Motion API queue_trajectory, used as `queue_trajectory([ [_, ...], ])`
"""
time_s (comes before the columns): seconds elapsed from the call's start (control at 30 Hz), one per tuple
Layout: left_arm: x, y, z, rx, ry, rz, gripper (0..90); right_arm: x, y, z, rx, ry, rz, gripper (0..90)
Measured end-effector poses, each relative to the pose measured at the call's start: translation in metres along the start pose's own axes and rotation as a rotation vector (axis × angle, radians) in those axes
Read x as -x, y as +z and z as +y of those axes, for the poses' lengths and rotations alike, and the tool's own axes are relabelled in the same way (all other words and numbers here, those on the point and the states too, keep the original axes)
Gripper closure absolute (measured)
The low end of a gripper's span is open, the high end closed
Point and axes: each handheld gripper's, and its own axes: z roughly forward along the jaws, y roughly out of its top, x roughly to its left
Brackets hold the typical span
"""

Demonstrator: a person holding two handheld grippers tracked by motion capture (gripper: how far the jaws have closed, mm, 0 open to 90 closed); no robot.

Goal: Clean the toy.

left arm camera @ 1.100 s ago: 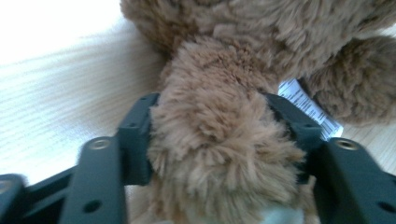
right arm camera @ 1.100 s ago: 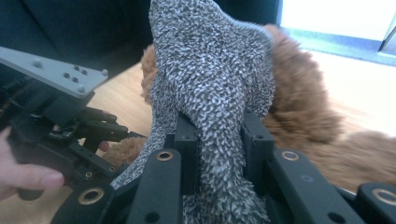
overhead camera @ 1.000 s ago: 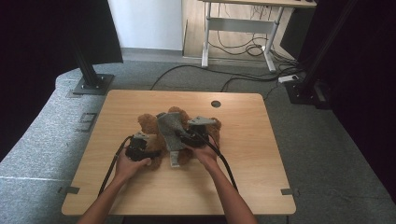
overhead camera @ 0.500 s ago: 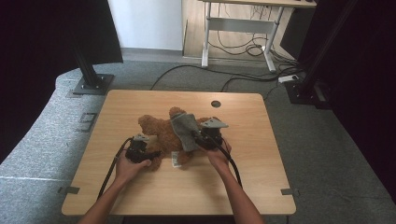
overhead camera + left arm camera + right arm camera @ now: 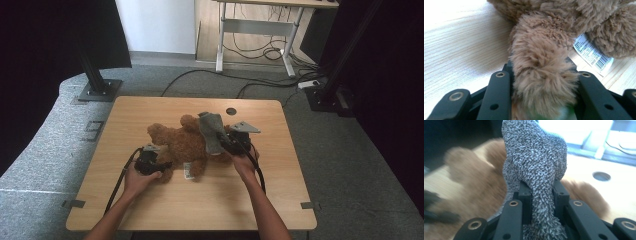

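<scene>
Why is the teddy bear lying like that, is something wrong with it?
Nothing looks broken. The teddy bear lies flat on the table; the left gripper pinches one limb, and the right gripper holds a grey sock.

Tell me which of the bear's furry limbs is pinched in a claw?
The limb nearest the person on the teddy bear, beside the white tag. The left claw grips it; the others lie free.

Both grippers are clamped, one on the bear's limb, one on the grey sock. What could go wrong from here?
1. The left gripper has just been closing on a fluffy limb of the teddy bear; plush compresses, so the limb may slip out if pulled.
2. The right gripper pinches only a fold of the grey sock, which may slide free.
3. The bear's tag lies loose beside the limb and might snag.
</scene>
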Motion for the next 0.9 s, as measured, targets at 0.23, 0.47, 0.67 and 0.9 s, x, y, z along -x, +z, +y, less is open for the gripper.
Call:
queue_trajectory([
  [0.23, 0.0, 0.0, 0.0, 0.0, -0.004, 0.001, 62.3, -0.032, 0.015, 0.022, 0.042, -0.018, 0.118, 74.3],
  [0.47, 0.001, 0.001, 0.0, 0.0, -0.002, 0.006, 62.3, -0.076, 0.064, 0.024, -0.017, -0.073, 0.196, 74.2],
  [0.67, 0.001, 0.0, -0.001, 0.006, -0.007, 0.005, 62.4, -0.1, 0.103, 0.016, -0.093, -0.099, 0.185, 74.1],
  [0.9, 0.0, 0.0, -0.002, 0.012, -0.009, 0.004, 62.6, -0.076, 0.08, 0.009, -0.072, -0.099, 0.131, 74.1],
])
